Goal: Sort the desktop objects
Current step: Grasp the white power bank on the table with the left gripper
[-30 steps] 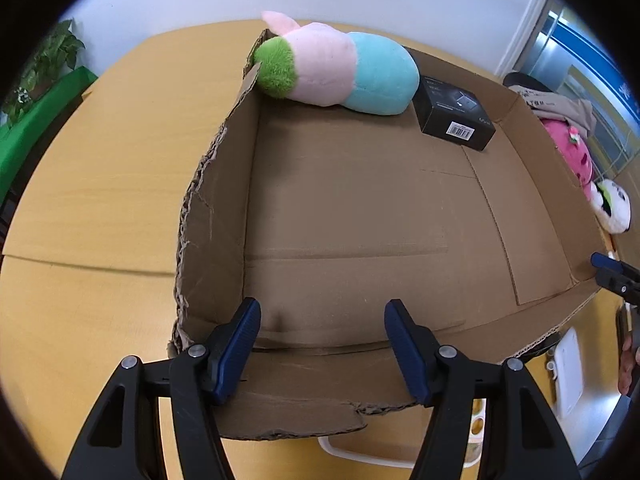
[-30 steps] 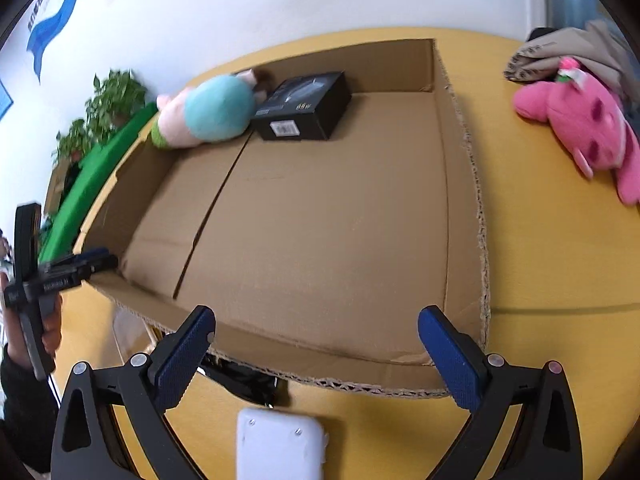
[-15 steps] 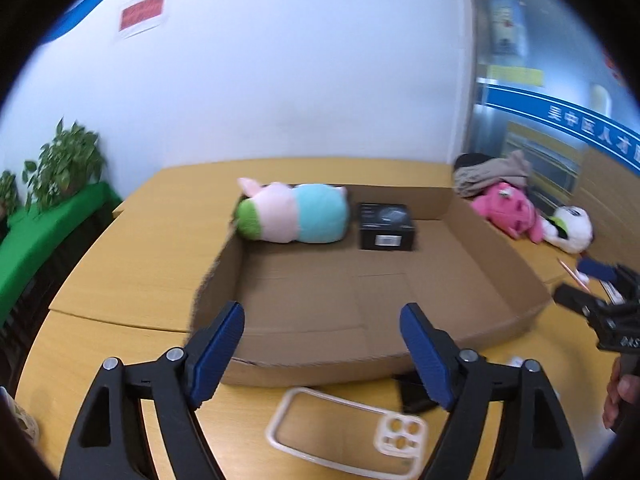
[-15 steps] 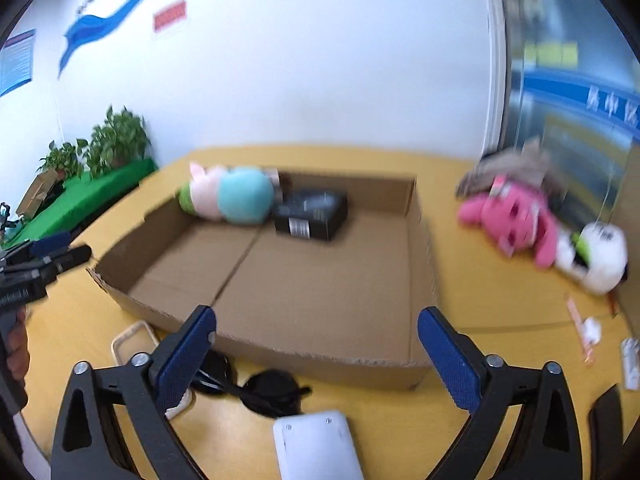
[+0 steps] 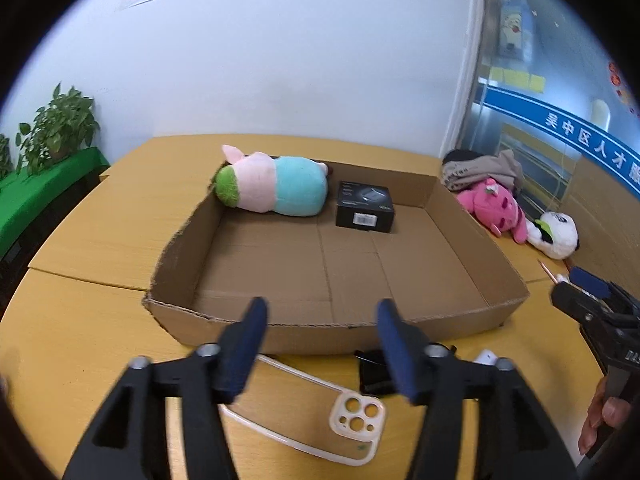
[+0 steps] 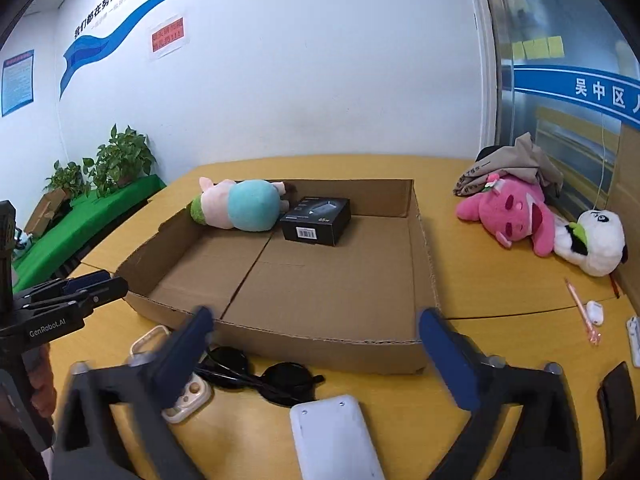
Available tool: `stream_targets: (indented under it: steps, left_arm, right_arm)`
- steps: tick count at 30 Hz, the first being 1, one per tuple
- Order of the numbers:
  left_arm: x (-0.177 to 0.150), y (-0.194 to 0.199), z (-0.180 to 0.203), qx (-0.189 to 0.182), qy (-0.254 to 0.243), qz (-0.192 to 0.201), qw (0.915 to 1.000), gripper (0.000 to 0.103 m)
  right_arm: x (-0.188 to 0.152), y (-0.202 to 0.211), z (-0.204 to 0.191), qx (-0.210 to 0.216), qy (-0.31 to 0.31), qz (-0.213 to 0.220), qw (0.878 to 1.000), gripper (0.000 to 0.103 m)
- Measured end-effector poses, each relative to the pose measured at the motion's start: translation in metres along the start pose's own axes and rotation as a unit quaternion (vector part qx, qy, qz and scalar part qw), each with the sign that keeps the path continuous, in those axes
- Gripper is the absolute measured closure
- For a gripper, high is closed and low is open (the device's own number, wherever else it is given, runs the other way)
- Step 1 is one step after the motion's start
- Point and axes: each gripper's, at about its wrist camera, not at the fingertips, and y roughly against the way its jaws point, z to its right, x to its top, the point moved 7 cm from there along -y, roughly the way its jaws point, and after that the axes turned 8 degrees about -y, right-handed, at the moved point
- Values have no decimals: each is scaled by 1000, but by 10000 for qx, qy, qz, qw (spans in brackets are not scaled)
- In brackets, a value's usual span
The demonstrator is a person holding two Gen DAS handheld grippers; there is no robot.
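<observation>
Already the shallow cardboard box [image 5: 472, 236] serves as the collecting place: a pastel plush toy [image 5: 276, 186] lies along its far wall, with a small black carton [image 5: 365, 211] just beside it, packed to the back so the nearer floor stays free. On the yellow table [image 5: 92, 240] in front of the box wait a clear phone case [image 5: 320, 404], black sunglasses [image 6: 260, 376] and a white slab [image 6: 334, 432], probably a power bank. A pink plush [image 6: 512, 208] and a panda toy [image 6: 596, 240] lie well apart to the right. The left gripper [image 5: 320, 344] hangs over the phone case, jaws spread and empty. The right gripper [image 6: 316, 356] is opening wide above the sunglasses, nothing between its jaws.
</observation>
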Motion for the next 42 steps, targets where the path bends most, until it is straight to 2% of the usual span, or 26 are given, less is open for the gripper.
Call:
stream_targets:
  steps: [4, 7, 9, 15, 18, 21, 23, 27, 30, 33, 36, 42]
  left_arm:
    - [-1, -17, -29, 111, -18, -3, 9999, 36]
    - [-10, -46, -58, 231, 105, -334, 9991, 36]
    - [-17, -61, -69, 166, 191, -530, 9983, 36]
    - [-26, -61, -66, 169, 133, -604, 9979, 36]
    - [-28, -58, -64, -2, 224, -598, 9980, 36]
    - [-26, -53, -61, 126, 129, -532, 9984, 36]
    - [-23, -45, -58, 214, 86, -430, 9988, 36]
    - [-13, -24, -45, 197, 33, -136, 9997, 36]
    - [-11, -11, -32, 128, -39, -35, 9999, 31]
    - [-10, -1, -24, 45, -70, 28, 10000, 31]
    - [-11, 4, -19, 29, -31, 27, 10000, 31]
    - [-18, 2, -12, -46, 2, -100, 9999, 31]
  right_arm:
    - [-1, -9, -5, -23, 168, -44, 9998, 0]
    - [-2, -29, -1, 89, 103, -176, 9998, 0]
    - [-5, -49, 8, -41, 83, -368, 9993, 0]
    - [-20, -86, 41, -493, -56, -708, 9963, 0]
    - [-23, -93, 55, -639, -18, -750, 9951, 1]
    - [-20, -92, 60, -784, 109, -740, 9941, 0]
    - [-17, -85, 57, -612, -1, -698, 9957, 0]
    - [-8, -58, 35, -446, 101, -351, 9983, 0]
    - [-3, -42, 17, -383, 238, -125, 9989, 0]
    - [-1, -36, 5, -540, 487, -21, 9974, 0]
    - [-2, -34, 0, -641, 628, -21, 9960, 0]
    - [-9, -32, 3, -512, 452, -183, 9975, 0]
